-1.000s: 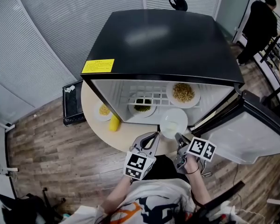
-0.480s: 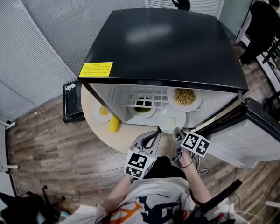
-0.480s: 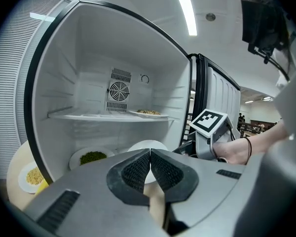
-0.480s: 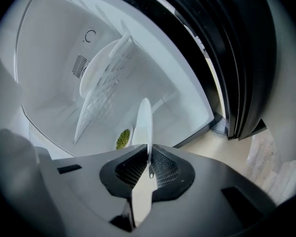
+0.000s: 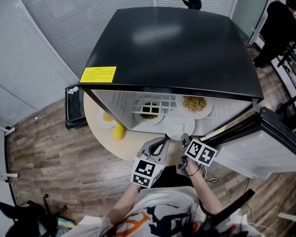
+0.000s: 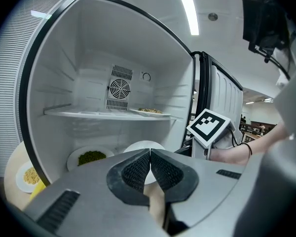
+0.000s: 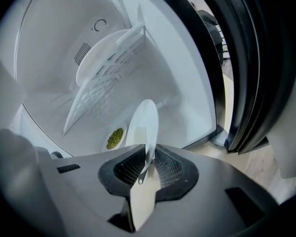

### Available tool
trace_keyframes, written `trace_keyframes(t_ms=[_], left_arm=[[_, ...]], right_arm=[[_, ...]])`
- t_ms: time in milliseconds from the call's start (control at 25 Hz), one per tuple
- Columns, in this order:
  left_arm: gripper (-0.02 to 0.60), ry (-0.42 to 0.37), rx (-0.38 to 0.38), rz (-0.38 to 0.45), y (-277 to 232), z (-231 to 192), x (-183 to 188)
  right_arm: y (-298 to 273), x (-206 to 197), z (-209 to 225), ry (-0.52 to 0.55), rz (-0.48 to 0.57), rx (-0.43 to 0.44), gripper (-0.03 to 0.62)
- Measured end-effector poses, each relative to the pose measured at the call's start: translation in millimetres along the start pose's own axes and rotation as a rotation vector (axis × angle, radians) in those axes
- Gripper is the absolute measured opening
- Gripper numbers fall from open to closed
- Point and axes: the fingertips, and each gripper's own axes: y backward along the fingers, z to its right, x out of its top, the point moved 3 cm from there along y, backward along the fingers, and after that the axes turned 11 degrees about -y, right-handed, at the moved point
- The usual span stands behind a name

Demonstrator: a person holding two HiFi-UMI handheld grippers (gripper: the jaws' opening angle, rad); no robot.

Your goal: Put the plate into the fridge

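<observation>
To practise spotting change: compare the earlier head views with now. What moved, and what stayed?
The right gripper carried the white plate forward into the fridge; its jaws have just been opening, the rim still between them. The left gripper, shut, the greens plate and the noodle plate stayed put.

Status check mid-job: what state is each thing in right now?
Fridge: door open.
Plate: lying on the fridge floor, near the front.
Right gripper: jaws have just been opening, plate rim between them.
Left gripper: shut, empty.
</observation>
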Motion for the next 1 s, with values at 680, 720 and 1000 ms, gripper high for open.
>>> trace_keyframes(t_ms=[680,720,1000], left_arm=[[0.012,0.014,0.008,-0.009,-8,-10,-1],[0.012,0.014,0.008,-0.01,-8,-11,-1],[0.012,0.024,0.016,-0.017,-9,-16,-4]], right_arm=[[-24,27,-8,0.091,0.159,-0.115,0.086],[-26,27,-6,0.109,0.157,-0.127,0.092],[-33,29,5,0.276,0.123,-0.232,0.151]])
